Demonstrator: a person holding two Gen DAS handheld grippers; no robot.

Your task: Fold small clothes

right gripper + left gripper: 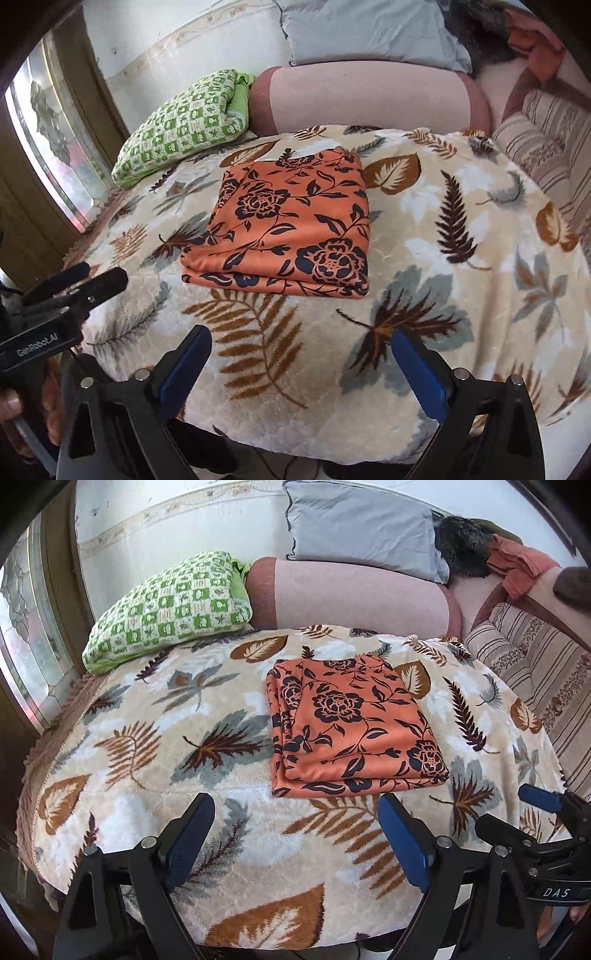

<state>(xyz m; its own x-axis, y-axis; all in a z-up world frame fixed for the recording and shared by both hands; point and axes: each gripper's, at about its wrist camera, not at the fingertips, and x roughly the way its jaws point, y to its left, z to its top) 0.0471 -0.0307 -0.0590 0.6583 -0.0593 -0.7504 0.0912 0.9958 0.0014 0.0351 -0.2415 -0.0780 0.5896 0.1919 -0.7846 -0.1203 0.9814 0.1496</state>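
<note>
Already the orange cloth [351,727] lies folded into a neat stacked rectangle on the leaf blanket [155,738], just right of centre in the left wrist view and at centre in the right wrist view [284,225]. Several layers show along its near edge, and the left side shows doubled edges, so the folding of this piece looks finished or nearly so.

Both tools hang at the bottom of their frames, short of the cloth and apart from it. The left tool [295,842] has its blue pads spread wide with nothing between them; the right tool [303,373] is likewise spread and empty. Each tool also shows at the edge of the other's view, the right one at lower right [539,801] and the left one at lower left [74,280].

I judge the step in hand to be the pause after the last fold. The next move calls either for a tidy of the offset left edges, pinching the top layer near a corner, or for setting the stack aside. No other loose small garment shows on the blanket; a green pillow [170,605] sits at upper left and a reddish garment [517,565] lies at upper right.
</note>
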